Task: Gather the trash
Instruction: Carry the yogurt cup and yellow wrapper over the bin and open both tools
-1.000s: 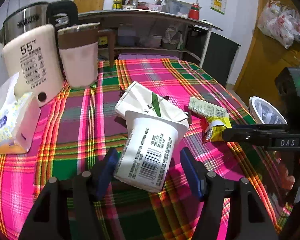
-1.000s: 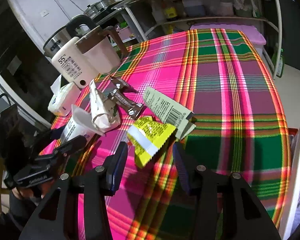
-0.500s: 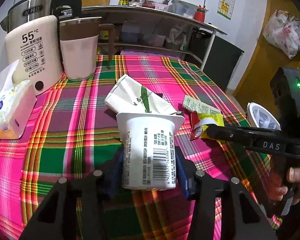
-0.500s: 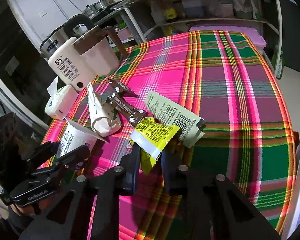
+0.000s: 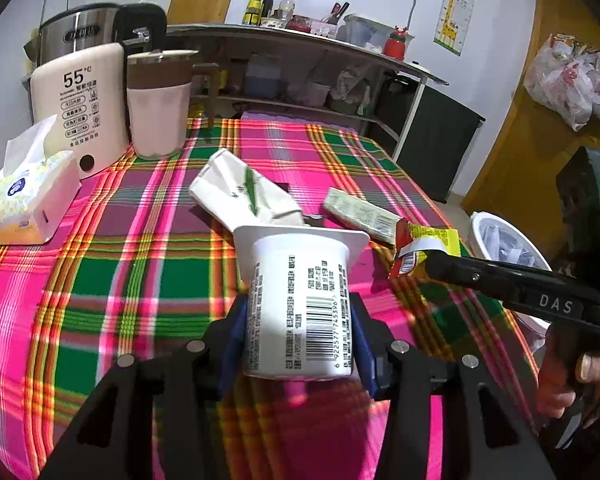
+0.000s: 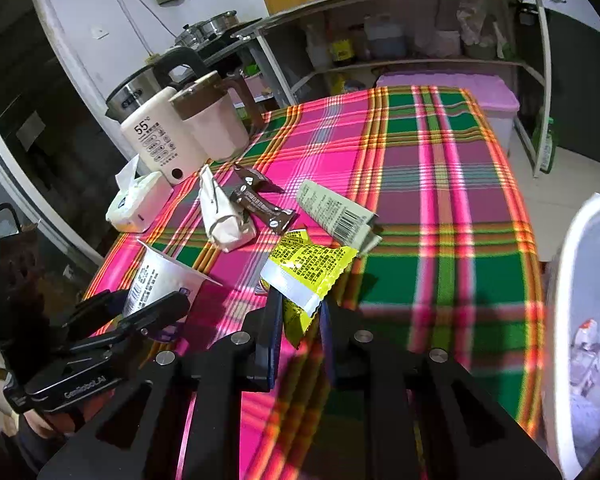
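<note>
step: both pieces gripped | left tool clamped on yogurt cup | right tool clamped on yellow wrapper | next: carry to white bin

Five pieces of trash show: one white yogurt cup between the left tongs' fingers, one yellow wrapper between the right tongs' fingers, and ahead of both, one crumpled white carton, one brown wrapper and one pale green wrapper. One tissue box, two kettles, perhaps three counting the pink jug, and one white bin right of the tongs.
</note>
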Demonstrator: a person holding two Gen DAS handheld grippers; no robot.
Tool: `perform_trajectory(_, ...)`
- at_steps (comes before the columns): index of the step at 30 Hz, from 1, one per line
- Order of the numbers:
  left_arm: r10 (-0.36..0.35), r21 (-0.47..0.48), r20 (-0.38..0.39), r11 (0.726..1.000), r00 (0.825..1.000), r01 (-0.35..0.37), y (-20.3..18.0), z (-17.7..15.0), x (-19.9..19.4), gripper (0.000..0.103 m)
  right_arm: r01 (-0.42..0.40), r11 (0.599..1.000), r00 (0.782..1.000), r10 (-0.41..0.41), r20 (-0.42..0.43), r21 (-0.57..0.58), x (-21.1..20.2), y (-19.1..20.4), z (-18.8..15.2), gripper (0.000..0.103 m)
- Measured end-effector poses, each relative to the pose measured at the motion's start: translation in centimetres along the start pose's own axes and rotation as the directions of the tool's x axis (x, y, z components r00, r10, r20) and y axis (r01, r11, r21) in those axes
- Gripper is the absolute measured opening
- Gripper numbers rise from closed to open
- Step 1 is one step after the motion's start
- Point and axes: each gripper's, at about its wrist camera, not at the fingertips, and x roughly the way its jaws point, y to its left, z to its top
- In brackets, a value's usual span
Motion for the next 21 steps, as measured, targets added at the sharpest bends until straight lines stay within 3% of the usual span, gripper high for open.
perform_trajectory(21,-0.069,0.05,0.047,0.997,0.997,0.066,-7.8,-2.1,-4.9,0.05,0.073,0.997,0.99,-0.068,0.126,-0.035,-10.5,-0.1,-5.0,0.018)
